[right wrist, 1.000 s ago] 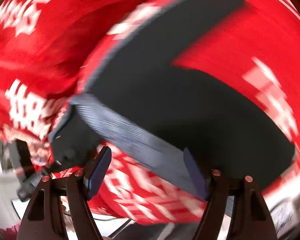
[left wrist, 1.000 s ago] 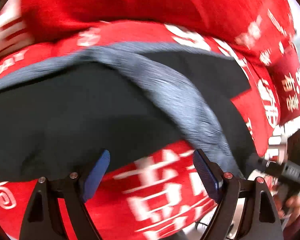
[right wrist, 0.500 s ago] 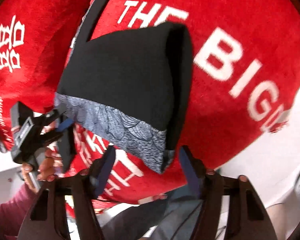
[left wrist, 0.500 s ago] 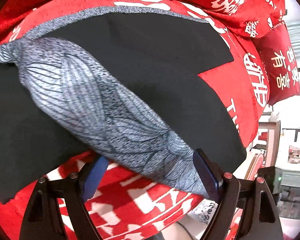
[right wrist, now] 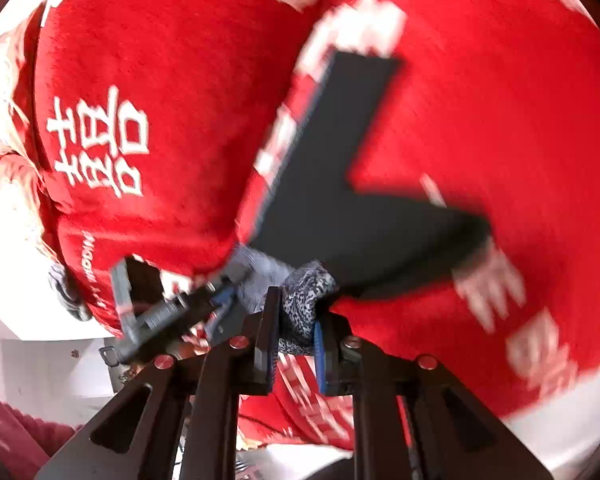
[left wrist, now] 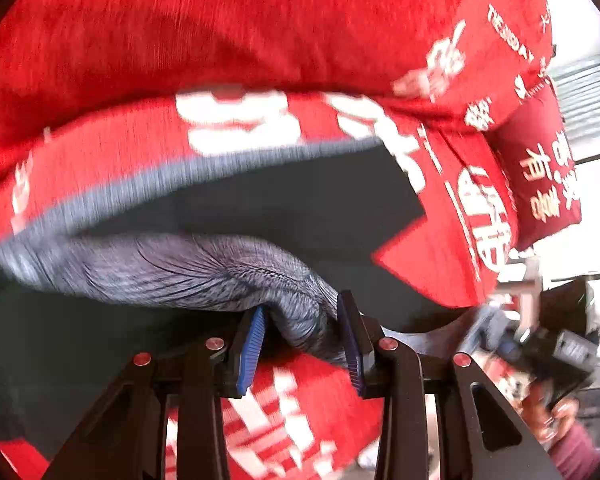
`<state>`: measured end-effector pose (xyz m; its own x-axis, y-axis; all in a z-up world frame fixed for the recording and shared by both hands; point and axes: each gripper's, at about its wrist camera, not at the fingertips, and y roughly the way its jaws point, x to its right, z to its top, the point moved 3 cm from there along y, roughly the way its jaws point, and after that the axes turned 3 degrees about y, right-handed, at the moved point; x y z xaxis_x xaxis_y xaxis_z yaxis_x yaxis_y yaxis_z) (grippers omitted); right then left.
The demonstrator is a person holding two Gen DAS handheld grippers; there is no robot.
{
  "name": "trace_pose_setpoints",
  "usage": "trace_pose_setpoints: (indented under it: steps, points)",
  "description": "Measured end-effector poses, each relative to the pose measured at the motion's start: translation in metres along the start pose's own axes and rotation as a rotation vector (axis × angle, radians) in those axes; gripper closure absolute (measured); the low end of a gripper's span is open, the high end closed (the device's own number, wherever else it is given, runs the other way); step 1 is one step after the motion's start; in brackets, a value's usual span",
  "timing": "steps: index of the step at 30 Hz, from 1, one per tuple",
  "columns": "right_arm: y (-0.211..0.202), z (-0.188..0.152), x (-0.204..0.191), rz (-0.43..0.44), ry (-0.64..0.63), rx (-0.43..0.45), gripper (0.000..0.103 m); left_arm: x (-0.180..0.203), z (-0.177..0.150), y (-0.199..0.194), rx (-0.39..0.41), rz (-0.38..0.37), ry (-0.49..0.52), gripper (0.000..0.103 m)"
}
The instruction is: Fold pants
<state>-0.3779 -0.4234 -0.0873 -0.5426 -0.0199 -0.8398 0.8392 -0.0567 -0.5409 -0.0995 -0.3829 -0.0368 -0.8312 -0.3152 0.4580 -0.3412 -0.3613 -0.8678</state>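
Black pants (left wrist: pixel 300 208) with a grey patterned waistband (left wrist: pixel 204 268) lie on a red sofa. My left gripper (left wrist: pixel 300 344) is shut on a bunched part of the waistband. In the right wrist view the pants (right wrist: pixel 340 184) stretch away as a dark L shape. My right gripper (right wrist: pixel 294 332) is shut on the other bunched end of the waistband (right wrist: pixel 304 300). The left gripper also shows in the right wrist view (right wrist: pixel 180 312), close to the left of mine. The right gripper shows blurred in the left wrist view (left wrist: pixel 548 344).
The red sofa cover (left wrist: pixel 260 40) with white lettering fills both views. A dark red cushion (left wrist: pixel 540 168) lies at the right end. The sofa's front edge (right wrist: pixel 380 432) and pale floor sit below the grippers. A hand in a maroon sleeve (left wrist: pixel 568 440) holds the right gripper.
Both grippers were open around the waistband half a second ago. Now each has closed on a bunch of it, and both are moving, with blur in both views.
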Motion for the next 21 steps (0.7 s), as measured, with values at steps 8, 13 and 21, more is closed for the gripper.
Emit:
trace_pose_setpoints:
  steps: [8, 13, 21]
  points:
    - [0.045, 0.142, -0.032, -0.096, -0.060, -0.039, 0.087, -0.021, 0.061, -0.019, 0.124, 0.191, 0.026, 0.027]
    - [0.084, 0.186, -0.021, -0.267, -0.061, -0.084, 0.075, -0.038, 0.055, -0.018, 0.092, 0.266, 0.030, 0.027]
    - [0.050, 0.173, -0.038, -0.374, -0.205, 0.061, 0.041, -0.078, -0.007, 0.010, -0.036, 0.408, -0.086, 0.027]
